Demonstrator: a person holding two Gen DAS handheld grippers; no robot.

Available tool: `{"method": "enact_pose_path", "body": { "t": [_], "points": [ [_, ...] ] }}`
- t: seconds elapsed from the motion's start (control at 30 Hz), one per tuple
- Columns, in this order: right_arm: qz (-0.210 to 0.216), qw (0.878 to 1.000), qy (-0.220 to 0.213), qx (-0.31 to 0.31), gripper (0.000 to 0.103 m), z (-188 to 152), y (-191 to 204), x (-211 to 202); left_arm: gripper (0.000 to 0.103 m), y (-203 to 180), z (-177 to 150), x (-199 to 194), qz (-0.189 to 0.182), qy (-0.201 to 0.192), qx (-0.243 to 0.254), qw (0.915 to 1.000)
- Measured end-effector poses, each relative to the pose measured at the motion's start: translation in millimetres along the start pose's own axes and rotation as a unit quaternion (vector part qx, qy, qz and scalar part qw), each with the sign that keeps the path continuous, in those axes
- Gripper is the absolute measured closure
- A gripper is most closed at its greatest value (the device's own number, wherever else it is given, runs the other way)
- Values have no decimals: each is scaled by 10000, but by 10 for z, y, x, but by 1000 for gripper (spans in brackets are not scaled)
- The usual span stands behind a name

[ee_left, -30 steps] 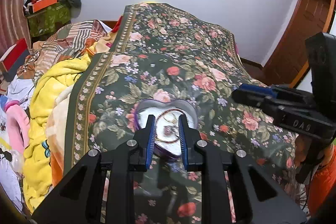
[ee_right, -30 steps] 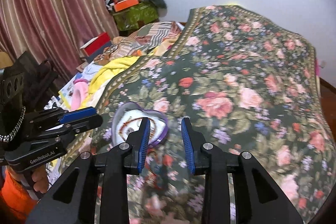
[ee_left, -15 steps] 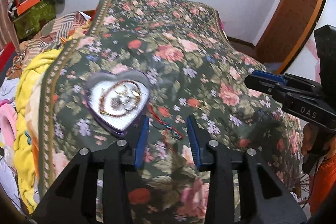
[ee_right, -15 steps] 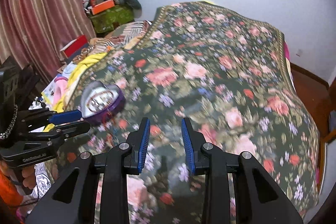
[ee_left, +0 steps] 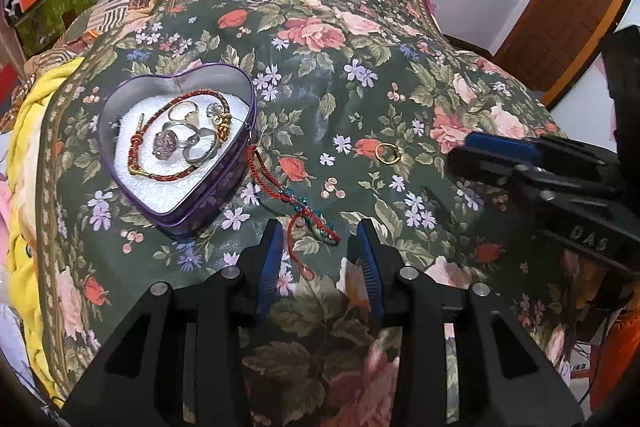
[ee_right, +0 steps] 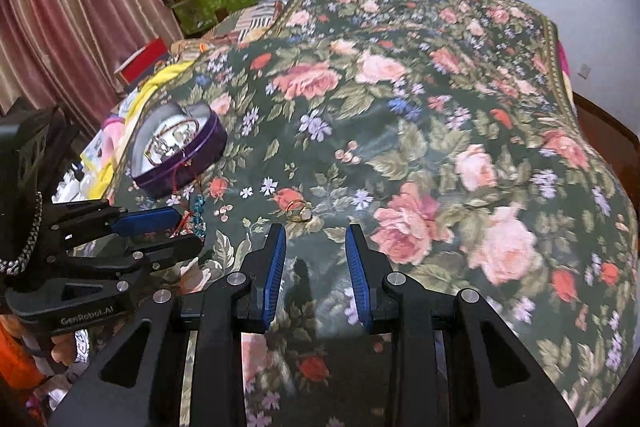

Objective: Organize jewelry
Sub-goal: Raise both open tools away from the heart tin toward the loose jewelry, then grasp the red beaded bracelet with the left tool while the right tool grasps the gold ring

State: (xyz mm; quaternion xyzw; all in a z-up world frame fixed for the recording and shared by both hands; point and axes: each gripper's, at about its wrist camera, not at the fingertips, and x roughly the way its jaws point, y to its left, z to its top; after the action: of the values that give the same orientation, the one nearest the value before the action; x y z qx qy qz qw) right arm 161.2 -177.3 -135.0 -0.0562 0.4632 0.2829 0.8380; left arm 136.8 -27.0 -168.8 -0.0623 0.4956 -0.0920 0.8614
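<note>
Left gripper (ee_left: 320,247) parted over red bracelet (ee_left: 294,199), just beside heart tin (ee_left: 176,215); right gripper (ee_right: 316,247) parted near gold ring (ee_right: 298,213), open bedspread (ee_right: 440,107) beyond

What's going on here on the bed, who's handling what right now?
A person holds two grippers over a floral bedspread. The heart-shaped tin already holds rings and a bracelet. The open left gripper hangs over a red beaded cord; the open right gripper sits just short of a gold ring.
</note>
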Motion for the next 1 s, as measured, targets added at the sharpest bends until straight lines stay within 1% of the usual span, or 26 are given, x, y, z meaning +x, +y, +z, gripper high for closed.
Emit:
{"method": "enact_pose_path", "body": {
  "t": [0.23, 0.3, 0.53, 0.57, 0.6, 0.63, 0.67, 0.7, 0.8, 0.9, 1.0],
  "points": [
    [206, 9991, 365, -27, 75, 34, 36, 312, 66, -33, -2, 64, 58, -60, 157, 9998],
    [196, 9989, 426, -21, 75, 41, 44, 365, 66, -20, -11, 75, 35, -86, 159, 9998],
    [30, 9987, 398, -310, 75, 42, 160, 452, 66, -69, -39, 96, 112, -61, 316, 9994],
    [8, 9987, 383, -329, 75, 35, 167, 451, 69, -75, -47, 96, 149, -78, 331, 9993],
    [1, 9988, 373, -332, 76, 47, 166, 461, 76, -71, -55, 94, 200, -102, 335, 9992],
    [-33, 9988, 354, -333, 82, 38, 166, 455, 80, -67, -57, 98, 233, -111, 337, 9991],
    [-58, 9988, 350, -330, 87, 44, 165, 461, 90, -46, -60, 93, 270, -123, 312, 9991],
    [-69, 9989, 348, -318, 94, 41, 160, 462, 97, -20, -63, 83, 244, -115, 263, 9993],
    [-93, 9990, 339, -282, 94, 47, 161, 451, 98, 63, -59, 38, 28, -89, 104, 9999],
    [-66, 9991, 336, -249, 95, 38, 181, 413, 98, 101, -57, -56, -3, -168, 47, 9998],
    [-31, 9995, 258, -195, 95, 48, 190, 354, 98, 135, -24, -227, -25, -376, -10, 9993]
  ]
}}
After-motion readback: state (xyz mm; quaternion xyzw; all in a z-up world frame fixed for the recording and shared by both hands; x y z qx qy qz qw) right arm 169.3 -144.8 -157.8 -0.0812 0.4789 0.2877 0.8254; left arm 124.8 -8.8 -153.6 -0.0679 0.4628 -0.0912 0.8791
